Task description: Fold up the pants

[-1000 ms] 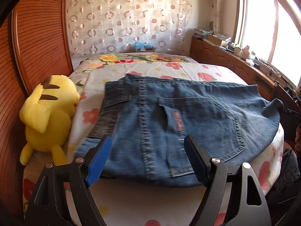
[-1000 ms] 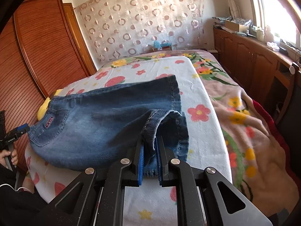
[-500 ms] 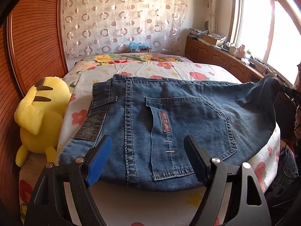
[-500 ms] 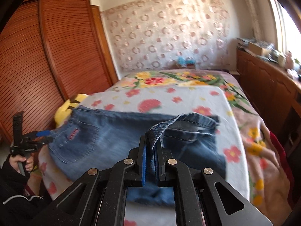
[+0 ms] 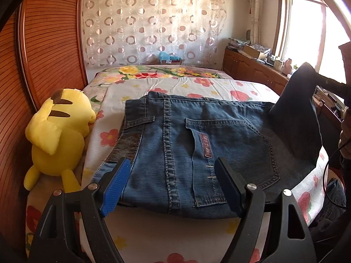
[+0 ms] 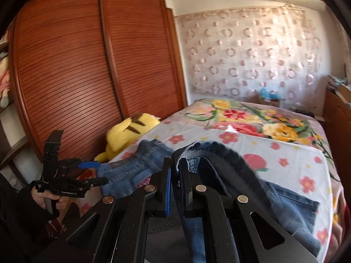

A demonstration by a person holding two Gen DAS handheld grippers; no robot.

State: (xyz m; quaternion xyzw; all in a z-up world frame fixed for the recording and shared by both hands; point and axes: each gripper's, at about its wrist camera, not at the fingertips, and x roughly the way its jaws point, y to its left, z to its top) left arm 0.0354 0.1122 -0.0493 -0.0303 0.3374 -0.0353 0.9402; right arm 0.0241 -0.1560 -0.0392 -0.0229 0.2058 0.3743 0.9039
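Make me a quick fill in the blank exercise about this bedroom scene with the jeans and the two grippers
1. The right gripper is shut on the ____ end of the jeans.
2. The left gripper hovers with its jaws ____ near the waistband.
3. The plush toy beside the jeans is ____ in colour.
4. The jeans lie on a bed sheet printed with ____.

Missing words: leg; open; yellow; flowers
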